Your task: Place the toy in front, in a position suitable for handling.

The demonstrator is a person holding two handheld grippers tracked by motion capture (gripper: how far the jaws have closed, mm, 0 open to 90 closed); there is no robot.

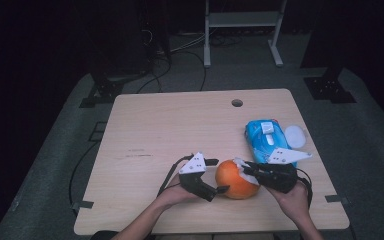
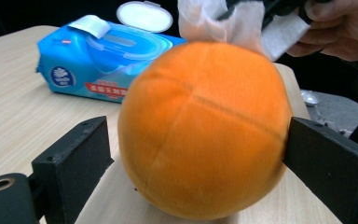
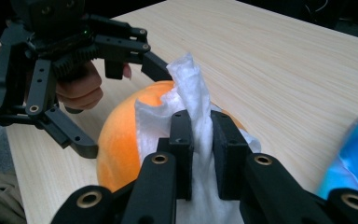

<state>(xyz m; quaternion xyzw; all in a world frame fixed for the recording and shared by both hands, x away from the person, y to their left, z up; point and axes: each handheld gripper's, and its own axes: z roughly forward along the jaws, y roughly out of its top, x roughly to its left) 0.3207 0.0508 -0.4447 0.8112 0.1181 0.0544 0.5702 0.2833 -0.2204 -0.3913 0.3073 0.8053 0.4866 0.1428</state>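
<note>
At the table's near edge, around five o'clock, the orange ball (image 1: 236, 179) is flanked by the spread jaws of the left gripper (image 1: 219, 176); contact cannot be told. A white wipe (image 3: 193, 112) is clamped against it by the right gripper (image 1: 244, 169). Farther, at two o'clock, a blue wipes pack (image 1: 267, 136) lies open.
</note>
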